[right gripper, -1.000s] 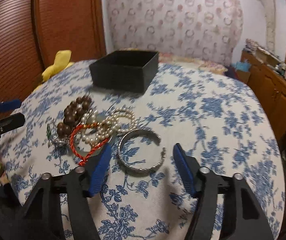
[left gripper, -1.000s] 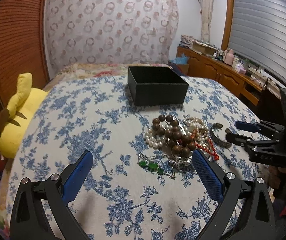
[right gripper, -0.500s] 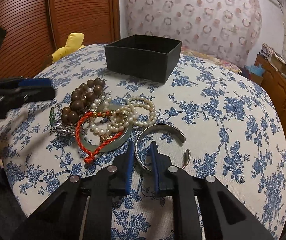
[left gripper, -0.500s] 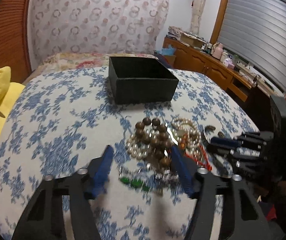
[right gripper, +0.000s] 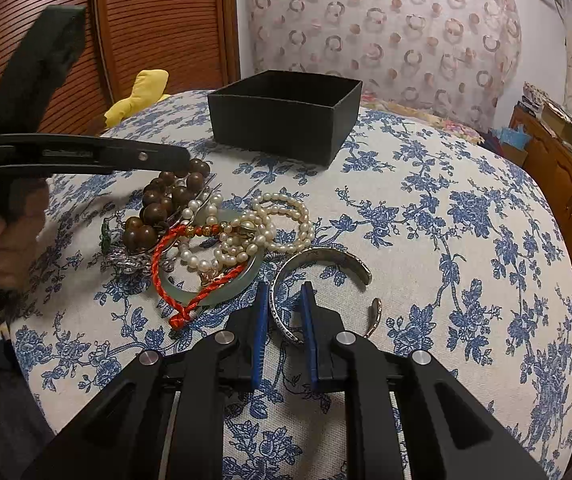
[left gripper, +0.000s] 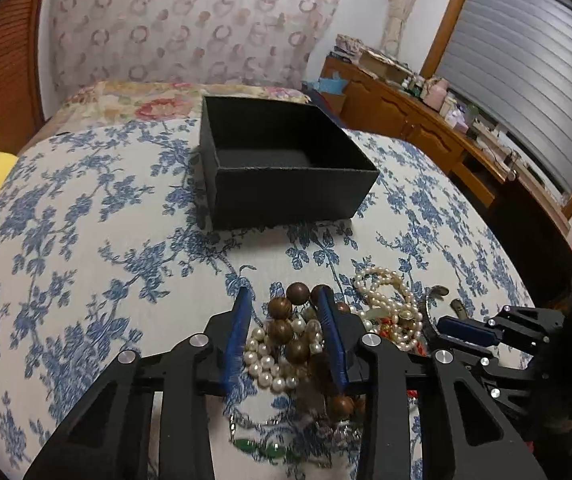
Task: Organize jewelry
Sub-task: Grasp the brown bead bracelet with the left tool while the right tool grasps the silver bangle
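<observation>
1 black box (right gripper: 286,114), 1 silver cuff (right gripper: 318,280), 1 jade bangle (right gripper: 221,292), 1 red cord (right gripper: 189,276), 2 grippers (right gripper: 283,312) (left gripper: 283,320).

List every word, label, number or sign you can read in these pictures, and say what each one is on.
None can be read.
The black box shows plain sides, no print.
The silver cuff bracelet has a fine pattern along its band, too small to tell if it is lettering.
Boxes and bottles on the wooden sideboard may carry labels, but they are too small and blurred to read.
</observation>
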The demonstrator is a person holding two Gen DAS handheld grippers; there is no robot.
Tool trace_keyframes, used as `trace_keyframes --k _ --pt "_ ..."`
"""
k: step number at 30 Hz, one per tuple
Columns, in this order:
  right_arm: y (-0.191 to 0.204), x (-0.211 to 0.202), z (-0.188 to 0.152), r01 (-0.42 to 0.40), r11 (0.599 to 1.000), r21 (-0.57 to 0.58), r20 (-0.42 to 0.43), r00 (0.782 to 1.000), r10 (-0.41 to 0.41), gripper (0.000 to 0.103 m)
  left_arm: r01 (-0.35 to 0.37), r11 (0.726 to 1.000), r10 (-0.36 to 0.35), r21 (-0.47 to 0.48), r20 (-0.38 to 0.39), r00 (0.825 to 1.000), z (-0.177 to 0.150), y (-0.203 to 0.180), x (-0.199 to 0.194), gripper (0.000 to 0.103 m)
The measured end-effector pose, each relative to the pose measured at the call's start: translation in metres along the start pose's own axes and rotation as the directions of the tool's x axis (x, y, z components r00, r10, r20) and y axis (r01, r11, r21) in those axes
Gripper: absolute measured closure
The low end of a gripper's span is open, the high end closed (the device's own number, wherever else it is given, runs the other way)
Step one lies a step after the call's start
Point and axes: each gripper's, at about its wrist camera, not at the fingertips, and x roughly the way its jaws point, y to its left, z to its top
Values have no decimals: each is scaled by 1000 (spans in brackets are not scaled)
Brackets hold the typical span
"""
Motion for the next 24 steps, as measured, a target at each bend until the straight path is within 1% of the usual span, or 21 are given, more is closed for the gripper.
trace_keyframes --k 1,5,6,7,8,10,15,18,20,23,24 --pt "0 0 0 -1 1000 1 0 1000 1 85 0 1000 0 0 -5 1000 1 1 2 78" --pt "0 0 0 0 1000 -1 1 1000 0 84 22 1000 -22 -16 -32 999 3 6 9 79" --pt "0 0 0 0 1000 0 1 1000 0 84 29 999 -30 -19 -36 999 3 7 10 80" --pt "0 0 0 -1 1000 1 1 1000 1 84 43 999 -44 -20 -42 998 3 8 10 87" --pt "0 0 0 -2 1000 2 1 1000 2 84 52 999 -53 -15 -47 997 3 8 11 91" --pt "0 0 0 -1 1000 2 0 1000 1 84 43 999 -43 -1 -44 998 4 6 10 91" --pt "-1 0 0 -2 1000 2 0 1000 2 84 50 999 -50 19 9 999 11 0 -9 91" --pt "-1 -1 0 -7 1000 8 0 1000 7 84 52 998 -53 32 55 997 19 -7 -27 91" --pt "0 0 1 -1 1000 -9 -7 1000 1 85 52 998 -55 41 82 995 25 -12 -37 91" --pt "2 1 3 -14 1000 -21 -19 1000 14 95 56 997 -63 56 115 991 34 -18 -50 91" --pt "2 1 4 -18 1000 -23 -22 1000 18 96 61 996 -68 61 125 990 38 -20 -55 91"
